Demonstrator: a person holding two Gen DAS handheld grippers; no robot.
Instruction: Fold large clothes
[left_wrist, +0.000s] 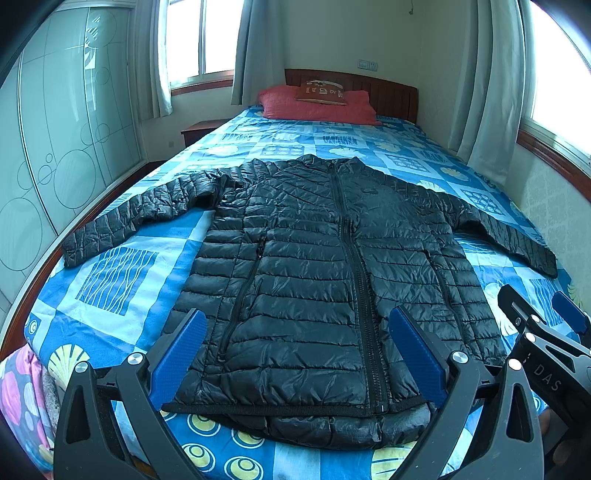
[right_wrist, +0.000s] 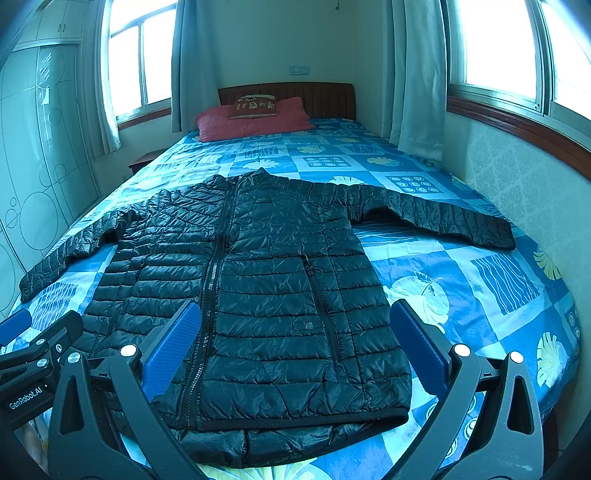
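Note:
A black quilted puffer jacket (left_wrist: 314, 266) (right_wrist: 266, 280) lies flat and zipped on the bed, front up, collar toward the headboard and both sleeves spread out to the sides. My left gripper (left_wrist: 297, 325) hovers open above the hem, left of the zip line. My right gripper (right_wrist: 295, 317) also stands open, above the hem on the jacket's right half. Nothing sits between either pair of blue pads. The right gripper (left_wrist: 543, 306) shows at the right edge of the left wrist view, and the left gripper (right_wrist: 40, 328) at the left edge of the right wrist view.
The bed has a blue patterned cover (left_wrist: 122, 280) (right_wrist: 480, 295), a red pillow (left_wrist: 317, 107) (right_wrist: 255, 120) and a wooden headboard. A wardrobe with glass doors (left_wrist: 66, 129) runs along the left. A wall with a window (right_wrist: 517, 155) borders the right side. A nightstand (left_wrist: 199, 130) stands by the bed's far left corner.

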